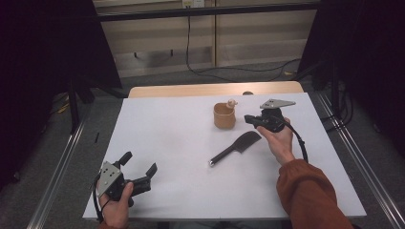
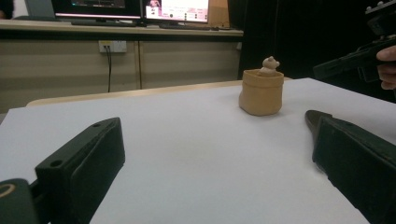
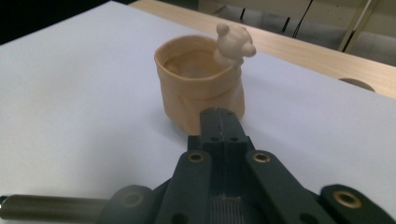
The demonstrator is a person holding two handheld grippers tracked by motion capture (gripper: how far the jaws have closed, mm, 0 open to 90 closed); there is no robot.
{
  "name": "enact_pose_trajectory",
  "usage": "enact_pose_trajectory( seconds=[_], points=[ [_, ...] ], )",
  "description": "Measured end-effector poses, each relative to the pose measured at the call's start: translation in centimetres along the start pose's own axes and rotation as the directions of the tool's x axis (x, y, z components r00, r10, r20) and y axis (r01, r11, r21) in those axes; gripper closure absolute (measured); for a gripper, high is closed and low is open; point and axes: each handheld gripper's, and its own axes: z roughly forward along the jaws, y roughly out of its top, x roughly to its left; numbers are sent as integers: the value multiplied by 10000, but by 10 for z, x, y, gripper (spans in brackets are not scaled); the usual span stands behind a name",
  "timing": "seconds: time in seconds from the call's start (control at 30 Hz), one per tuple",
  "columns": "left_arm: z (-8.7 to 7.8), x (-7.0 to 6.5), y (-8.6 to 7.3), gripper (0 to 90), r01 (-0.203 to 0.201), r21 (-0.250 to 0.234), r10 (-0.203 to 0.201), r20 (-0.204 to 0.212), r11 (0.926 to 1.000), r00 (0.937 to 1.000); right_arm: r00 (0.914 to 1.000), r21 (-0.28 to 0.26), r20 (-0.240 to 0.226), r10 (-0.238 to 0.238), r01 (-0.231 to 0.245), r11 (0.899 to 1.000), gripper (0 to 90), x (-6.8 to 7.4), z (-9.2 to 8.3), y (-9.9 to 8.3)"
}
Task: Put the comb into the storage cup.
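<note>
A tan cup (image 1: 224, 116) with a small bear figure (image 1: 232, 102) on its rim stands at the back middle of the white table (image 1: 181, 133). My right gripper (image 1: 249, 118) hovers just right of the cup, jaws shut with nothing between them. In the right gripper view the shut jaws (image 3: 219, 116) point at the cup (image 3: 201, 84) and bear (image 3: 233, 42). A black cleaver-like knife (image 1: 236, 147) with a metal handle lies below the cup. My left gripper (image 1: 139, 163) rests open at the front left; its view shows the cup (image 2: 261, 93) far ahead between the spread jaws (image 2: 215, 154).
A wooden tabletop edge (image 1: 215, 89) shows beyond the white sheet. Metal rails (image 1: 57, 167) run along both sides of the table. A cable (image 1: 229, 70) lies on the floor behind. Monitors (image 2: 140, 9) stand on a counter in the left gripper view.
</note>
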Motion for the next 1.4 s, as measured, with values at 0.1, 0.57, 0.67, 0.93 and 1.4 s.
enact_pose_trajectory(
  seconds=[0.1, 0.57, 0.67, 0.93, 1.4],
  points=[
    [0, 0, 0, 23, 32, 12, -32, 0, 10000, 10000, 10000, 583, -81, 23, -18, 9983, 900, -2, 3, -1],
    [0, -1, 0, 23, -20, 39, 20, 79, 10000, 10000, 9964, 1901, -56, 844, -818, 9784, 900, -15, 18, 0],
    [1, 0, 0, 23, 114, -64, -113, 157, 9999, 9998, 9949, 2094, -34, 1008, -979, 9729, 900, -17, 23, 0],
    [1, 1, 0, 22, 60, -5, -60, 87, 10000, 9999, 9955, 3001, -151, 935, -847, 9501, 900, -19, 38, 2],
    [1, 1, -1, 22, 41, 105, -42, 51, 9999, 10000, 9970, 3600, -133, 765, -666, 9306, 900, -22, 49, -2]
  ],
)
